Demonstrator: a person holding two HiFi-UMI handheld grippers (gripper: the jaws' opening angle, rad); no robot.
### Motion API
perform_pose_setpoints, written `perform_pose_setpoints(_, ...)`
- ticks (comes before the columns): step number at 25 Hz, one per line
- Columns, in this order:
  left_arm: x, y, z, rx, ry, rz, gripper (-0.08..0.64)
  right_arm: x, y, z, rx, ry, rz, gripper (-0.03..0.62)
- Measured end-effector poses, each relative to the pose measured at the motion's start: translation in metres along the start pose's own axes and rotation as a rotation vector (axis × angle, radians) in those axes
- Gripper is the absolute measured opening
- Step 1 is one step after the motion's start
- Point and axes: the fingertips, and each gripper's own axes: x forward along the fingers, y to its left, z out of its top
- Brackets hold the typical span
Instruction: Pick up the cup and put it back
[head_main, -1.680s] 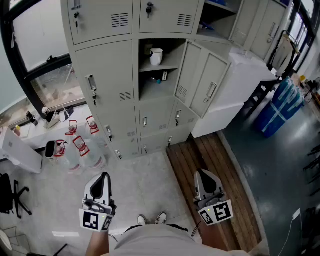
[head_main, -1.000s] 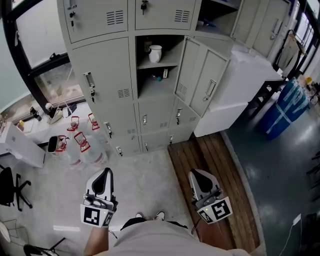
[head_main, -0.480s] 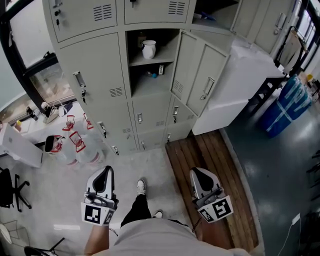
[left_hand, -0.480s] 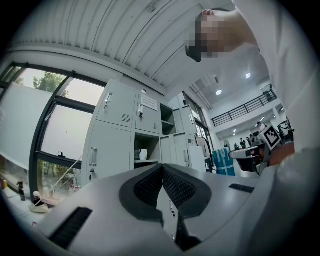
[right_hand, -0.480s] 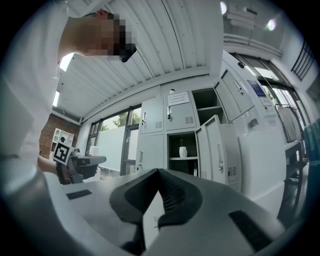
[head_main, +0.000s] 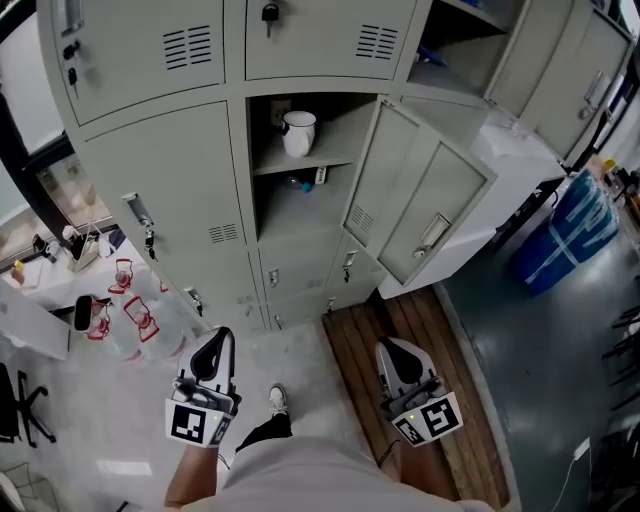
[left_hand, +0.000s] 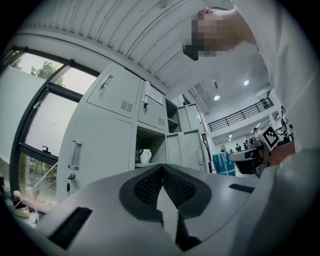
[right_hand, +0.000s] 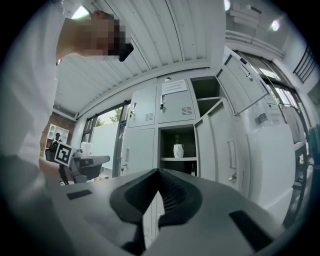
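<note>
A white cup (head_main: 298, 133) (left_hand: 144, 156) (right_hand: 178, 150) stands on the upper shelf of an open grey locker (head_main: 311, 160), its door (head_main: 420, 195) swung out to the right. My left gripper (head_main: 213, 352) (left_hand: 162, 167) is held low at the left, far short of the locker, jaws shut with nothing between them. At the right, my right gripper (head_main: 391, 358) (right_hand: 158, 172) is also low and far from the cup, shut and empty. Both point toward the locker.
Small items (head_main: 308, 180) lie on the locker's lower shelf. Red-capped water bottles (head_main: 128, 300) stand on the floor at the left. A wooden pallet (head_main: 400, 330) lies at the right, beside a white cabinet (head_main: 505, 170) and a blue bin (head_main: 565, 225). My shoe (head_main: 278, 400) shows below.
The view has closed in on the locker, which now looks larger and the cup nearer. A foot stepped forward. Both grippers kept their low places and stayed shut.
</note>
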Motion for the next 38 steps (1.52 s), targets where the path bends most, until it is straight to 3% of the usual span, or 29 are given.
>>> perform_pose_setpoints(7,0.050,0.066,-0.018,-0.028,0.036,-0.038,0.021,0.106,-0.011,0.008,0.019,-0.015,0.026,0.014)
perform_pose_setpoints(12,0.082,0.099,-0.033,-0.041,0.049,-0.067,0.021,0.155,-0.027,0.020,-0.007,-0.035,-0.001,0.014)
perform_pose_setpoints(20,0.144,0.091,-0.034,-0.069,0.018,-0.141,0.021,0.181,-0.047,0.019,-0.013,-0.010,0.001,0.014)
perform_pose_setpoints(24,0.167,0.085,-0.028,-0.046,-0.020,-0.121,0.021,0.196,-0.060,0.017,-0.001,-0.010,0.054,0.014)
perform_pose_setpoints(33,0.195,0.081,-0.022,-0.008,-0.009,-0.038,0.021,0.241,-0.081,0.026,0.010,-0.048,0.230,0.015)
perform_pose_setpoints(38,0.206,0.079,-0.020,-0.011,-0.010,-0.029,0.021,0.268,-0.082,0.030,0.009,-0.056,0.310,0.015)
